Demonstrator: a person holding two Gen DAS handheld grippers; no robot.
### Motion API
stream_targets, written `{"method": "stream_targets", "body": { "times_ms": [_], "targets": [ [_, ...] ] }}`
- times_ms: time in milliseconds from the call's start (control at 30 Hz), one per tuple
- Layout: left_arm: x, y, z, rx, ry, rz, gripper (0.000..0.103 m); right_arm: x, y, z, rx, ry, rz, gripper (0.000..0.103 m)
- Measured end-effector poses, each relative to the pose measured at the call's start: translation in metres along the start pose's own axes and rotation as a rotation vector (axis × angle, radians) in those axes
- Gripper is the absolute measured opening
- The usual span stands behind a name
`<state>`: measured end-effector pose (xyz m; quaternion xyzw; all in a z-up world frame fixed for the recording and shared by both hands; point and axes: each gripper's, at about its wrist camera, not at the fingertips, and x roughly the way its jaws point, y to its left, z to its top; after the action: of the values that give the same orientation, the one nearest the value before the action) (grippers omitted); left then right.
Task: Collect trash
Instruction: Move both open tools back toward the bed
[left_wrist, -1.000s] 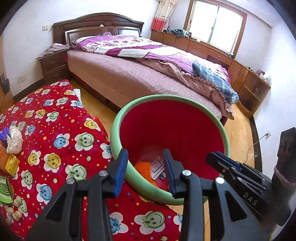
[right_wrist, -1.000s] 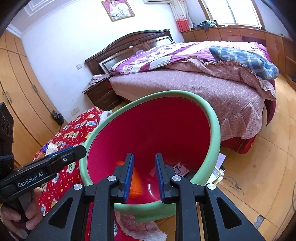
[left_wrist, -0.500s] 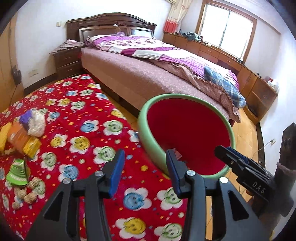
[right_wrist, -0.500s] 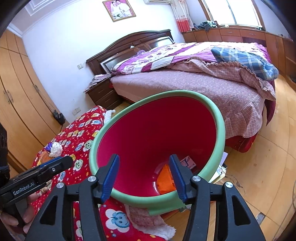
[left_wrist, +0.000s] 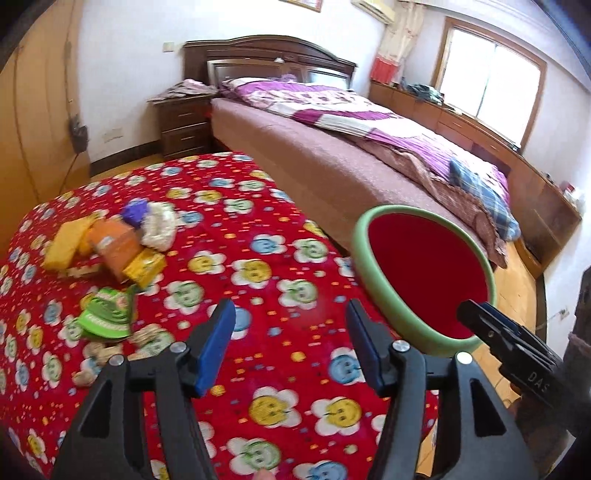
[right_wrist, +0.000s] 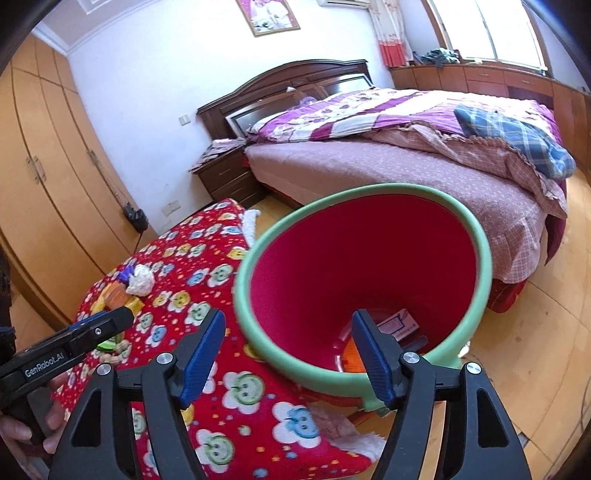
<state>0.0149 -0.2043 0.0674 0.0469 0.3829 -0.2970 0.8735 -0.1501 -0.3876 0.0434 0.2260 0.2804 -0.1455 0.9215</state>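
Both grippers, left (left_wrist: 291, 341) and right (right_wrist: 288, 354), now opening empty beside one bin (right_wrist: 476, 229)

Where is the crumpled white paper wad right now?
In the left wrist view, the crumpled white paper wad lies far left on the red smiley-flower cloth, beside the orange box and purple wrapper.

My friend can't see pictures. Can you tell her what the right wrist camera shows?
Open, empty tongs hover over a red bin with a green rim, with some trash at its bottom. It stands beside a red flowered blanket with more trash; a bed is behind.
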Motion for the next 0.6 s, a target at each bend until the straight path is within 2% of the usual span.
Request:
{"method": "stream_targets", "body": {
  "times_ms": [167,300,600],
  "targets": [
    [-0.011,0.025,0.002,-0.043,-0.02,0.057,0.067,0.002,0.018,0.001,-0.026,0.009,0.026,0.076],
    [-0.018,0.046,0.004,-0.083,-0.03,0.095,0.073,0.007,0.034,0.002,-0.048,0.021,0.043,0.077],
    [-0.034,0.106,0.007,-0.148,-0.044,0.195,0.073,0.029,0.078,0.002,-0.099,0.064,0.085,0.08]
  ]
}}
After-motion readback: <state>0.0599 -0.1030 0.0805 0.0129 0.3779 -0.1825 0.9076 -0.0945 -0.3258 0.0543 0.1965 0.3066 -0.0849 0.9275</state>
